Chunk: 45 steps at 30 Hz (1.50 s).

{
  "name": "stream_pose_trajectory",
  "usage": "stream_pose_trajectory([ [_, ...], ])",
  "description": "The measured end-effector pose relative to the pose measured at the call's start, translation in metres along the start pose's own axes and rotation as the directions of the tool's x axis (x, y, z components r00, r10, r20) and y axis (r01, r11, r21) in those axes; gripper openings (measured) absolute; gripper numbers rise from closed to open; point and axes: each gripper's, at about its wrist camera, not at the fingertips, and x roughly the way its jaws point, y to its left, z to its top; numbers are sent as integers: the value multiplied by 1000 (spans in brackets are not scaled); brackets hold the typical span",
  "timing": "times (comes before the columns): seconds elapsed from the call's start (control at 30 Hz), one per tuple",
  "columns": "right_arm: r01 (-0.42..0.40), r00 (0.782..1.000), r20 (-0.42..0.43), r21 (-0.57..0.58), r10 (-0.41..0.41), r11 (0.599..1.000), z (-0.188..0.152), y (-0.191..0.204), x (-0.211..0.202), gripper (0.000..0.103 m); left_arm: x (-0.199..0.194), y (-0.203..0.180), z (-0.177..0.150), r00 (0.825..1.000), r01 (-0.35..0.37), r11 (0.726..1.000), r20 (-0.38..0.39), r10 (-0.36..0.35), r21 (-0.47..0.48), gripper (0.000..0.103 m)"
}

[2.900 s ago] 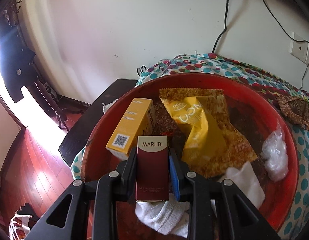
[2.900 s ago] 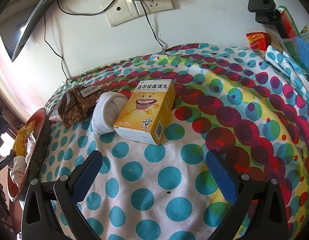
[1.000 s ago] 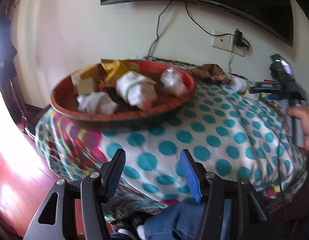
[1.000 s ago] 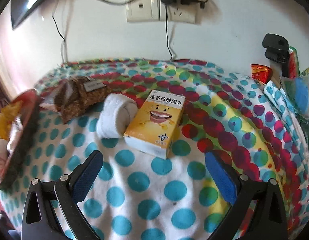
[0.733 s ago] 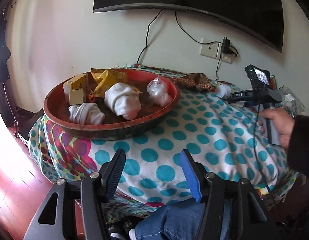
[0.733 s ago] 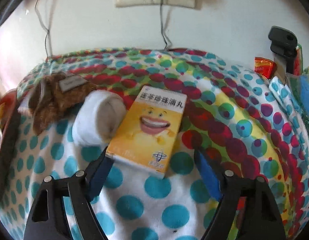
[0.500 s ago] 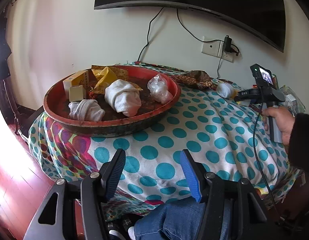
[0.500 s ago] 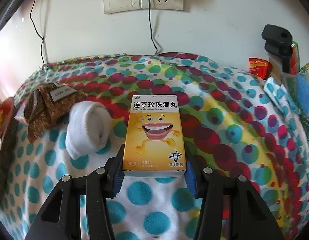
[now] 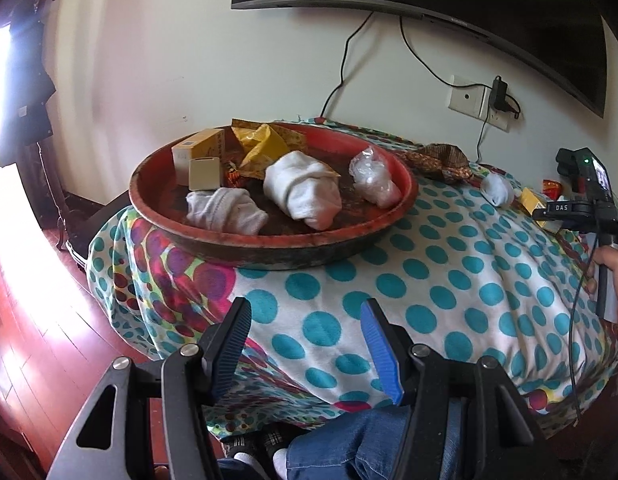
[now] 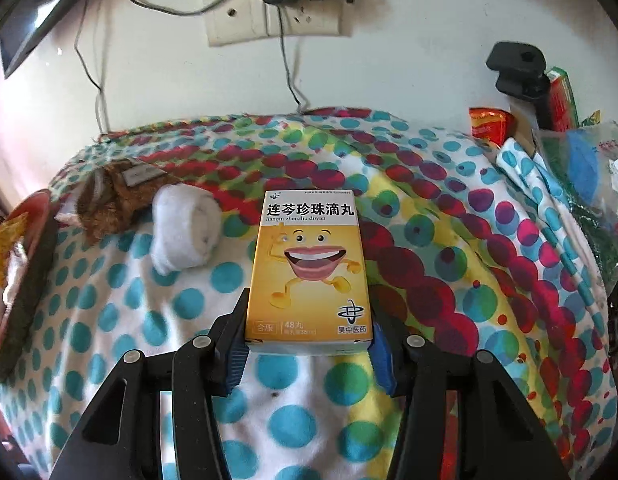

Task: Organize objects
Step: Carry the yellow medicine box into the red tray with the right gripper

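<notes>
we have the yellow medicine box (image 10: pixel 308 268) at the centre of the right wrist view, lying on the dotted blanket (image 10: pixel 429 280), with the right gripper (image 10: pixel 307 354) closed on its near end, one pad against each side. it looks gripped but we judge it not yet lifted, since its far end seems to rest on the cloth. just left of it lies a rolled white sock (image 10: pixel 185 232), and beyond that, toward the upper left, a brown patterned pouch (image 10: pixel 109 204). the red tray (image 9: pixel 269 240) sits in the upper middle of the left wrist view, already holding boxes, a yellow packet, two white bundles and a clear plastic wad. the left gripper (image 9: pixel 305 344) hangs low in that frame with its tongs apart, holding nothing. by our reckoning the tidying is well along: the box, the sock and the pouch are left to go in the tray.
</notes>
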Motion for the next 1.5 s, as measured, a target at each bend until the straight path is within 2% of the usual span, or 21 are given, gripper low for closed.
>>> stream_pose_trajectory([
  [0.27, -76, 995, 59, -50, 79, 996, 12, 42, -35, 48, -2, 9, 3, 1000, -9, 1000, 1, 9, -26, 58],
  [0.5, -160, 980, 98, -126, 173, 979, 20, 93, -63, 48, -5, 16, 7, 1000, -19, 999, 12, 19, -47, 58],
  [0.8, -244, 961, 68, -234, 267, 941, 11, 163, -71, 48, -9, 18, 8, 1000, -17, 998, 22, 19, -55, 58],
  [1.2, -291, 947, 29, -347, 320, 892, -3, 242, -73, 48, -10, 20, 7, 1000, -9, 998, 22, 11, -67, 58],
  [1.5, -290, 949, -1, -393, 315, 873, 2, 302, -52, 48, -13, 26, 10, 999, -9, 995, 38, 13, -95, 58],
])
